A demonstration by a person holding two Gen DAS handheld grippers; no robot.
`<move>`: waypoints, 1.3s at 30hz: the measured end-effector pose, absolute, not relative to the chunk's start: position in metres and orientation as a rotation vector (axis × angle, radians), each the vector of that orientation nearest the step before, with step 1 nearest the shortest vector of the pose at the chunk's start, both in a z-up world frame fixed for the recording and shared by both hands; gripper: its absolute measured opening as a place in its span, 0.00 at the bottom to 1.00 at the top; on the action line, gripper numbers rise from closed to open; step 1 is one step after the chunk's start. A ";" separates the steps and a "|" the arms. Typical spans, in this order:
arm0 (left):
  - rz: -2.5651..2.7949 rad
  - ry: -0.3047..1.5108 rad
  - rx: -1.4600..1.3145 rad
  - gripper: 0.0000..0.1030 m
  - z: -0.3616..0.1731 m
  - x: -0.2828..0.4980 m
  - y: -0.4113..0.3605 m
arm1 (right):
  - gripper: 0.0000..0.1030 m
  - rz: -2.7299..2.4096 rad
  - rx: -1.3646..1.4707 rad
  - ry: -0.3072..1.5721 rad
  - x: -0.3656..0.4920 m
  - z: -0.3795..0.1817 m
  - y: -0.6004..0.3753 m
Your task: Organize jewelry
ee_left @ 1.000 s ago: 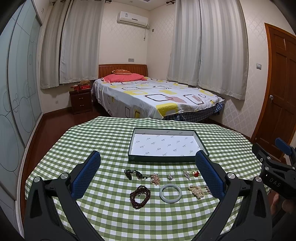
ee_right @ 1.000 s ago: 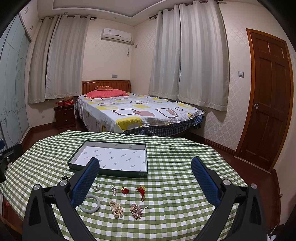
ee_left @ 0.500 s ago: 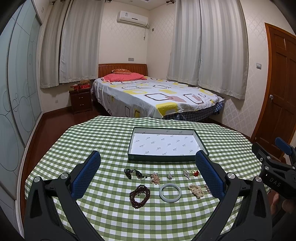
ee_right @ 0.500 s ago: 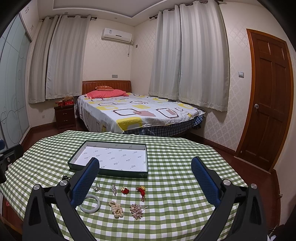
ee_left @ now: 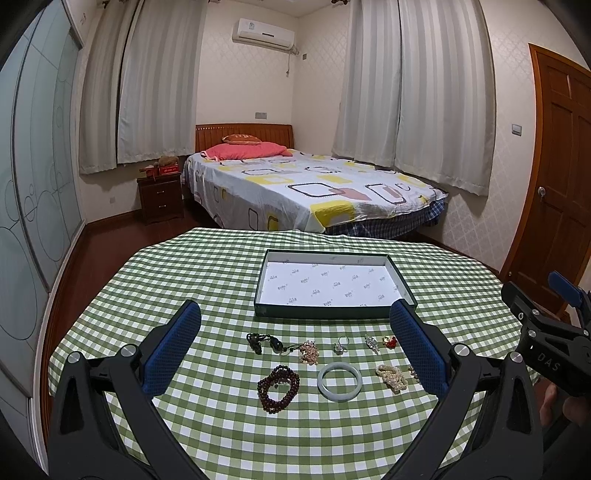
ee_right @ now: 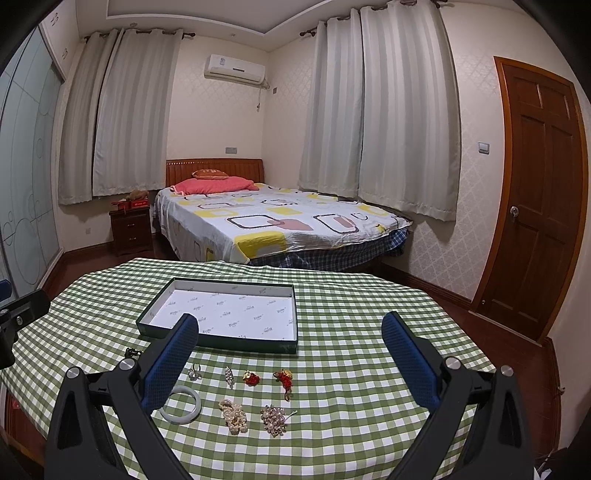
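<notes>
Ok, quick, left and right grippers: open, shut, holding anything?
Left gripper: open, holding nothing, above the jewelry on the table.
Right gripper: open, holding nothing.

Bedroom with cream patterned walls (ee_right: pixel 218 122) and dark wood floor (ee_left: pixel 110 251); bed (ee_left: pixel 310 192) with orange headboard, patterned sheet and pink pillow (ee_left: pixel 245 150); dark nightstand (ee_left: pixel 161 197) at its left; pale curtains (ee_right: pixel 406 118) drawn on two walls; air conditioner (ee_left: pixel 264 34) mounted high; wooden door (ee_right: pixel 539 206) at right; frosted wardrobe panels (ee_left: pixel 33 177) at left; table under green checked cloth (ee_left: pixel 207 266) in foreground.
</notes>
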State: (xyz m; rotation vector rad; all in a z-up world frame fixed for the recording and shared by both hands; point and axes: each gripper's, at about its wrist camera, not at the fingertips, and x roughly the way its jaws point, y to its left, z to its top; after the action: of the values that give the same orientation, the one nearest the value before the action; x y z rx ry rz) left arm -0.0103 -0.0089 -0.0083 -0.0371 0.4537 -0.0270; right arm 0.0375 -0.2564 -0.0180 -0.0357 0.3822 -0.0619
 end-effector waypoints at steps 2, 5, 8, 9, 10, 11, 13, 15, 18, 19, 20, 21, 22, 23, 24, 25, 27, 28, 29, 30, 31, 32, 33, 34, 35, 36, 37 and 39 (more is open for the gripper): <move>-0.028 0.459 -0.036 0.97 -0.007 -0.007 -0.008 | 0.94 -0.060 -0.036 0.384 0.037 -0.021 -0.256; -0.028 0.466 -0.034 0.97 -0.008 -0.006 -0.008 | 0.94 -0.058 -0.037 0.389 0.039 -0.024 -0.256; -0.028 0.474 -0.033 0.97 -0.010 -0.003 -0.008 | 0.94 -0.054 -0.036 0.393 0.041 -0.027 -0.257; -0.027 0.476 -0.032 0.97 -0.011 -0.002 -0.008 | 0.94 -0.053 -0.038 0.393 0.042 -0.029 -0.255; -0.025 0.480 -0.031 0.97 -0.013 0.000 -0.007 | 0.94 -0.051 -0.039 0.395 0.043 -0.031 -0.255; -0.024 0.484 -0.031 0.97 -0.015 0.002 -0.007 | 0.94 -0.047 -0.037 0.400 0.046 -0.034 -0.256; -0.018 0.498 -0.032 0.97 -0.021 0.007 -0.005 | 0.94 -0.039 -0.033 0.406 0.049 -0.041 -0.255; -0.010 0.522 -0.033 0.97 -0.031 0.015 -0.003 | 0.94 -0.033 -0.035 0.418 0.055 -0.053 -0.257; 0.005 0.555 -0.031 0.97 -0.049 0.027 0.001 | 0.94 -0.027 -0.048 0.434 0.066 -0.072 -0.258; 0.013 0.570 -0.029 0.97 -0.058 0.032 0.003 | 0.94 -0.024 -0.051 0.444 0.069 -0.079 -0.257; 0.018 0.586 -0.031 0.97 -0.067 0.037 0.004 | 0.94 -0.020 -0.052 0.457 0.073 -0.087 -0.258; 0.021 0.605 -0.036 0.97 -0.076 0.042 0.006 | 0.94 -0.013 -0.049 0.480 0.079 -0.098 -0.259; 0.021 0.624 -0.042 0.97 -0.085 0.047 0.008 | 0.94 -0.003 -0.042 0.494 0.084 -0.107 -0.260; 0.020 0.641 -0.050 0.97 -0.093 0.051 0.010 | 0.94 0.004 -0.037 0.502 0.087 -0.115 -0.261; 0.019 0.657 -0.055 0.97 -0.102 0.056 0.012 | 0.94 0.008 -0.035 0.514 0.090 -0.122 -0.262; 0.019 0.681 -0.059 0.97 -0.113 0.062 0.014 | 0.94 0.013 -0.035 0.529 0.094 -0.130 -0.262; 0.021 0.715 -0.066 0.97 -0.129 0.069 0.016 | 0.94 0.024 -0.038 0.556 0.101 -0.140 -0.262; 0.021 0.737 -0.075 0.97 -0.137 0.074 0.018 | 0.93 0.029 -0.039 0.570 0.105 -0.146 -0.263; 0.021 0.754 -0.084 0.97 -0.144 0.078 0.020 | 0.93 0.033 -0.039 0.584 0.108 -0.151 -0.263; 0.020 0.772 -0.093 0.97 -0.150 0.082 0.021 | 0.93 0.037 -0.035 0.609 0.111 -0.158 -0.264; 0.018 0.796 -0.105 0.97 -0.157 0.087 0.023 | 0.93 0.043 -0.025 0.632 0.115 -0.164 -0.266; 0.018 0.817 -0.116 0.97 -0.163 0.091 0.024 | 0.92 0.047 -0.017 0.645 0.117 -0.167 -0.268; 0.016 0.833 -0.126 0.97 -0.167 0.094 0.025 | 0.90 0.050 -0.009 0.664 0.119 -0.172 -0.269; 0.016 0.848 -0.132 0.97 -0.171 0.096 0.026 | 0.82 0.053 -0.005 0.676 0.122 -0.176 -0.269; 0.017 0.859 -0.133 0.97 -0.174 0.099 0.026 | 0.67 0.057 -0.003 0.690 0.124 -0.180 -0.270; 0.016 0.866 -0.131 0.97 -0.176 0.100 0.025 | 0.61 0.057 0.002 0.714 0.126 -0.185 -0.271; 0.012 0.872 -0.126 0.97 -0.179 0.101 0.023 | 0.58 0.058 0.008 0.729 0.128 -0.189 -0.272; 0.008 0.879 -0.114 0.97 -0.182 0.105 0.020 | 0.58 0.064 0.018 0.752 0.130 -0.195 -0.273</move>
State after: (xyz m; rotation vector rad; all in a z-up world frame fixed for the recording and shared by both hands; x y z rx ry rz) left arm 0.1046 0.0204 -0.1823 -0.1143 0.8786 0.0078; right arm 0.1300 -0.2733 -0.1951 0.0184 0.7518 0.0642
